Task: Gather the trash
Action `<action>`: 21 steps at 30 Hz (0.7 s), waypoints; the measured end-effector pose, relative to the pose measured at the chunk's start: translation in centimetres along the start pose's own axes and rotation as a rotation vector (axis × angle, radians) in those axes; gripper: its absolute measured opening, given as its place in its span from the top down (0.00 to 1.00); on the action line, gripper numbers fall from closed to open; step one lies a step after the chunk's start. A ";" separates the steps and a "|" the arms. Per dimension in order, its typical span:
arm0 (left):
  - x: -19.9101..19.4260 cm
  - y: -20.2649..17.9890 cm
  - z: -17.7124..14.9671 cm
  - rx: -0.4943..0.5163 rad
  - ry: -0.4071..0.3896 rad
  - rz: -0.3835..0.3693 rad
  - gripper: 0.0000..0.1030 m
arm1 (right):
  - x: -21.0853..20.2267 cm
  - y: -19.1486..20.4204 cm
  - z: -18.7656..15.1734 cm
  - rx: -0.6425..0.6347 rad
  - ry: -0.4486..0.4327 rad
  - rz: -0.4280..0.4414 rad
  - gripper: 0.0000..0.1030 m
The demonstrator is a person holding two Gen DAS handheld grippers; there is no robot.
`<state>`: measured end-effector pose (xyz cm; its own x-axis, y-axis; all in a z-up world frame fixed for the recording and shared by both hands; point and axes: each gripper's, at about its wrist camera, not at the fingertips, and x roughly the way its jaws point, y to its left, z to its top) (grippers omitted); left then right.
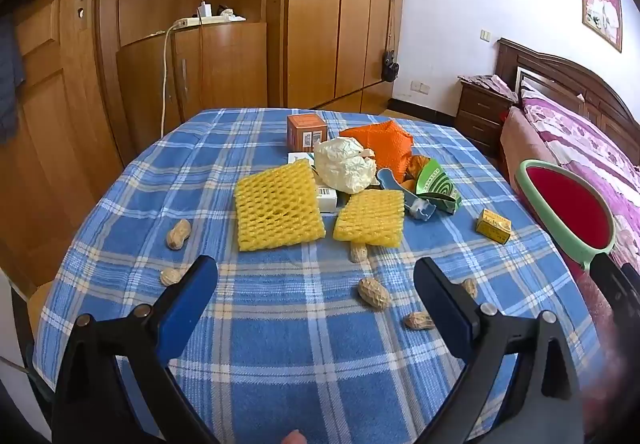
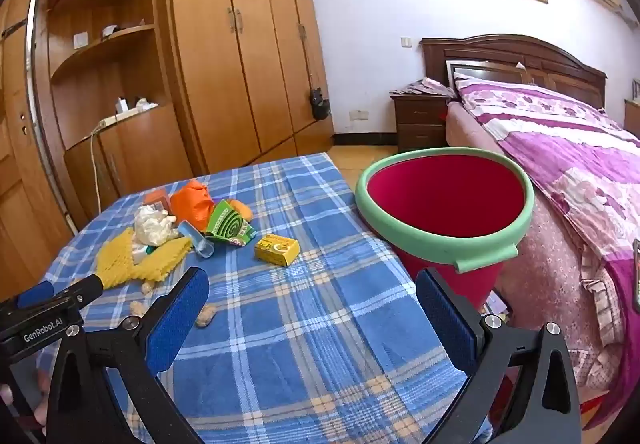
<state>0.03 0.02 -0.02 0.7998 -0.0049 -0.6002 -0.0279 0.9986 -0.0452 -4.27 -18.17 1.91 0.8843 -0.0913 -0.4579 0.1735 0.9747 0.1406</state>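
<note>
Hovering above the tabletop [image 1: 280, 344], left claw [image 1: 316, 276] and right claw [image 2: 312, 290] both gape empty. Trash mid-cloth: two yellow foam nets [image 1: 276, 206], six peanuts [image 1: 374, 294], one yellow box [image 2: 277, 249]. One red bin [image 2: 444, 200] beside tabletop's edge.

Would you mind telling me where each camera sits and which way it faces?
Left wrist: on the left gripper, angled down across the checked table at the trash; its open fingers and a fingertip show.
Right wrist: on the right gripper, facing the red bin and bed; open fingers show.
Shared: yellow box, bin, wardrobe.
</note>
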 end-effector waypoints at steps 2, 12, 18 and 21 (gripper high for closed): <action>0.0 0.0 0.0 -0.001 0.001 -0.001 0.05 | 0.0 0.0 0.0 -0.003 0.000 0.002 0.00; 0.2 0.3 0.1 -0.006 -0.002 0.003 0.05 | -0.2 -0.1 0.0 0.003 0.005 -0.011 0.00; -0.2 0.5 0.2 -0.020 -0.005 0.001 0.05 | 0.0 -0.2 0.0 -0.002 0.009 -0.009 0.00; -0.2 0.6 0.2 -0.021 -0.005 0.001 0.05 | -0.2 -0.3 0.1 -0.004 0.006 -0.011 0.00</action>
<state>-0.02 0.59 0.18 0.8028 -0.0039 -0.5962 -0.0411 0.9972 -0.0619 -4.45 -18.50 2.01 0.8799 -0.1004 -0.4645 0.1811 0.9745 0.1324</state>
